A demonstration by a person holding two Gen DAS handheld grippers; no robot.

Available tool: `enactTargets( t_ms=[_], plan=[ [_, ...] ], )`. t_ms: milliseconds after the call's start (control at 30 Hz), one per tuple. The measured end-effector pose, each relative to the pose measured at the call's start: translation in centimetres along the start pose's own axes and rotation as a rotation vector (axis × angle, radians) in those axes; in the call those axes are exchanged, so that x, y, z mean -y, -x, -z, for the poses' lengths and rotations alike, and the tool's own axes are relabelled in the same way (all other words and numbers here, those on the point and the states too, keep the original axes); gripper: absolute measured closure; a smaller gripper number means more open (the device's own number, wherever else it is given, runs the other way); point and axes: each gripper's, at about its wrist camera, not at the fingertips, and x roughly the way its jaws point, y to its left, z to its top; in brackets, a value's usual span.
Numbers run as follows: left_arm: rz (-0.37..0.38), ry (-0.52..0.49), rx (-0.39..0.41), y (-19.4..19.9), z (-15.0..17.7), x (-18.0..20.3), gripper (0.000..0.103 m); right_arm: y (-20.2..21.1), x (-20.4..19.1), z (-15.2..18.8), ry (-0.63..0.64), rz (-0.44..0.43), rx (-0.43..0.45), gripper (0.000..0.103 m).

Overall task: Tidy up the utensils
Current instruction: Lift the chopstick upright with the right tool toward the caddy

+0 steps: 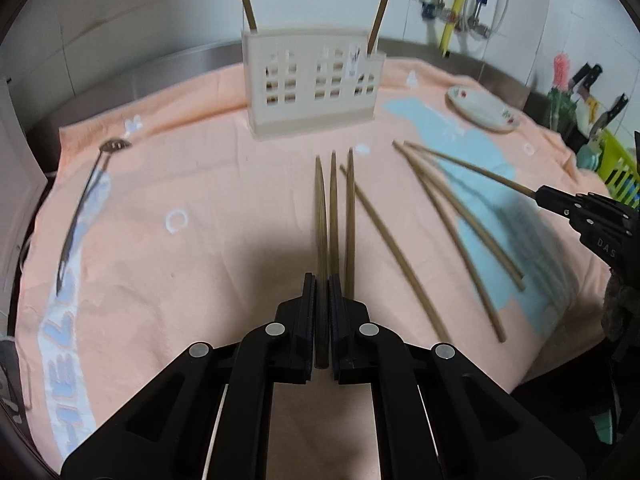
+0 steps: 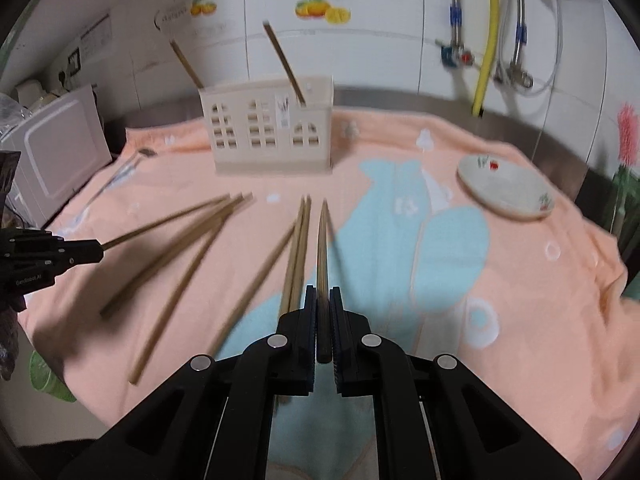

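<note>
My left gripper (image 1: 322,280) is clamped on one wooden chopstick (image 1: 321,208), near its thick end, and my right gripper (image 2: 323,294) is clamped on another chopstick (image 2: 322,240) in the same way. Both sticks point forward to the beige holder (image 1: 312,88), which stands at the far side of the orange towel (image 1: 200,184) and already has two chopsticks upright in it. More loose chopsticks (image 1: 452,224) lie on the towel between my two tools. A spoon (image 1: 86,196) lies far to the left and a small plate (image 2: 506,186) to the right. I judge the sticks are light, stiff and a little smooth, so held at one end they may swing or slip. A grip nearer the middle would be more steady.
</note>
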Motion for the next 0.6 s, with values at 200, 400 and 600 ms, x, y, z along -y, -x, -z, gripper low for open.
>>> enactTargets(
  t_ms=[200, 400, 600],
  plan=[
    [0.009, 0.003, 0.08, 1.9, -1.9, 0.0, 0.098, 0.9, -0.3, -3.0, 0.027, -0.008, 0.056, 0.096],
    [0.005, 0.012, 0.138, 2.9, -4.3, -0.3, 0.098, 0.7, 0.2, -7.0, 0.039, -0.027, 0.075, 0.096],
    [-0.01, 0.003, 0.155, 3.1, -7.0, -0.5, 0.098, 0.3, 1.1, -11.8, 0.037, -0.059, 0.061, 0.097]
  ],
)
